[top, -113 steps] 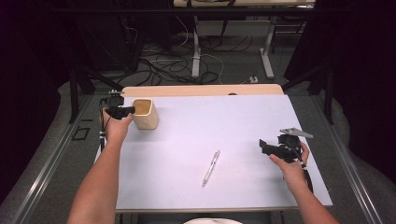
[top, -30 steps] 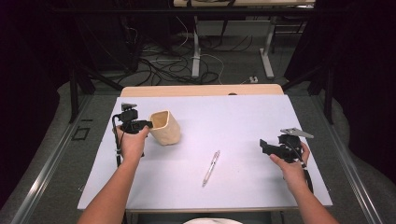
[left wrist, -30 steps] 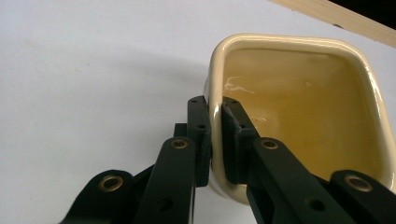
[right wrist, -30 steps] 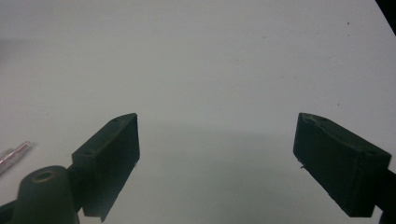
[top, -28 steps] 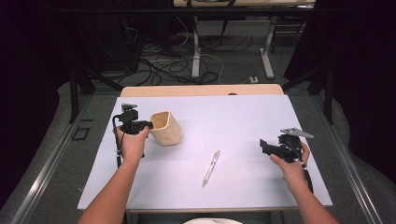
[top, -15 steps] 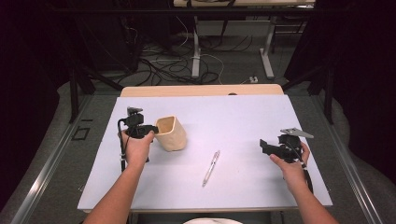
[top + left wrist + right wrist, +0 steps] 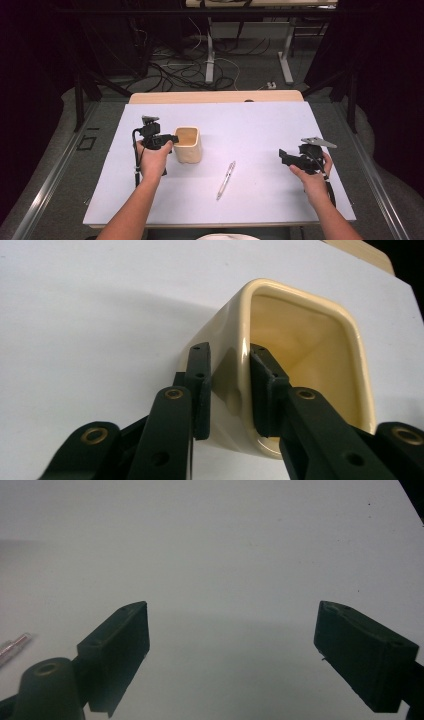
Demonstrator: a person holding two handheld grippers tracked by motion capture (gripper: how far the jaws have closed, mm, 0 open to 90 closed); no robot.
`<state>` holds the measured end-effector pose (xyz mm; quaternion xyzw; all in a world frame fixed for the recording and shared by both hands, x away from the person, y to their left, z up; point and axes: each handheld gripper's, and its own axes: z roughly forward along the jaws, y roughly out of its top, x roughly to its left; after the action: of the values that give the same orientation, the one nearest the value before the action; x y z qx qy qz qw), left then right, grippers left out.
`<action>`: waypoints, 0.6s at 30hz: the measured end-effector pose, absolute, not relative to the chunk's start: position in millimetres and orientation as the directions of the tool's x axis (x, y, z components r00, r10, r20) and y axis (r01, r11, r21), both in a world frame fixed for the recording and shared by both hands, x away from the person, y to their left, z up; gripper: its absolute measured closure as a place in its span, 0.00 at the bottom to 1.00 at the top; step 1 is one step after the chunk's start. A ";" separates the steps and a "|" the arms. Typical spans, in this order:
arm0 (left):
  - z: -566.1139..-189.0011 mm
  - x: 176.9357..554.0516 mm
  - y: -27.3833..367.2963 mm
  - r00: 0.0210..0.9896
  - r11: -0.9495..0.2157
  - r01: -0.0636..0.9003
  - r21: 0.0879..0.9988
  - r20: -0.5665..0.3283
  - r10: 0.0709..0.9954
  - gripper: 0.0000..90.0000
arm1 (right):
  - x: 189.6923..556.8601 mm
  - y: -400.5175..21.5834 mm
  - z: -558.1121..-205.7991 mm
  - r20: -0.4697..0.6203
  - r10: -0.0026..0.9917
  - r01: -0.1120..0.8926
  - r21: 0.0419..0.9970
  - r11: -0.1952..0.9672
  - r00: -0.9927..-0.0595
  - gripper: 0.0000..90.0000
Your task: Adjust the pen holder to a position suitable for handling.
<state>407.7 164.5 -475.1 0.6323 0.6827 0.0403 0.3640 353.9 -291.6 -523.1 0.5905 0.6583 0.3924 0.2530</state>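
A cream square cup [image 7: 188, 144] stands upright on the white table top [image 7: 260, 125], left of the middle. My left gripper [image 7: 172, 139] is at its left rim. In the left gripper view the jaws straddle the cup's [image 7: 300, 340] near wall, one outside, one inside. These jaws [image 7: 230, 385] have just been opening, and a thin gap shows between the outer pad [image 7: 201, 385] and the wall. A silver pen [image 7: 225, 180] lies in front of the cup. My right gripper [image 7: 283, 156] hovers open at the right, with bare table between its jaws [image 7: 232, 650].
The pen's tip [image 7: 12, 647] shows at the left edge of the right gripper view. A wooden strip [image 7: 215, 96] runs along the table's far edge. Beyond it are cables [image 7: 185, 70] and desk legs on the floor.
The left hand carried the tilted cup to the right and toward the person, and it now stands upright. The right hand has not moved.
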 end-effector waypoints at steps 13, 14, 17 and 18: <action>-480.2 407.0 167.0 0.091 0.210 0.820 0.533 -0.483 0.871 0.78 | 354.0 -291.9 -523.1 0.124 0.976 0.576 0.817 0.001 -0.178 0.16; -481.4 407.0 167.8 0.097 0.211 0.816 0.538 -0.487 0.868 0.78 | 354.0 -291.8 -523.1 0.126 0.976 0.577 0.817 -0.002 -0.176 0.16; -484.8 406.7 171.4 0.116 0.210 0.811 0.546 -0.502 0.857 0.76 | 354.0 -291.8 -523.2 0.126 0.976 0.578 0.816 -0.002 -0.176 0.16; -485.8 406.4 172.0 0.123 0.212 0.807 0.551 -0.508 0.853 0.75 | 353.9 -291.4 -523.2 0.131 0.976 0.580 0.815 -0.007 -0.172 0.16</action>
<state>406.4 172.0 -485.8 0.6271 0.6616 0.0278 0.4101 353.9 -291.4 -523.2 0.5915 0.6578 0.3918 0.2531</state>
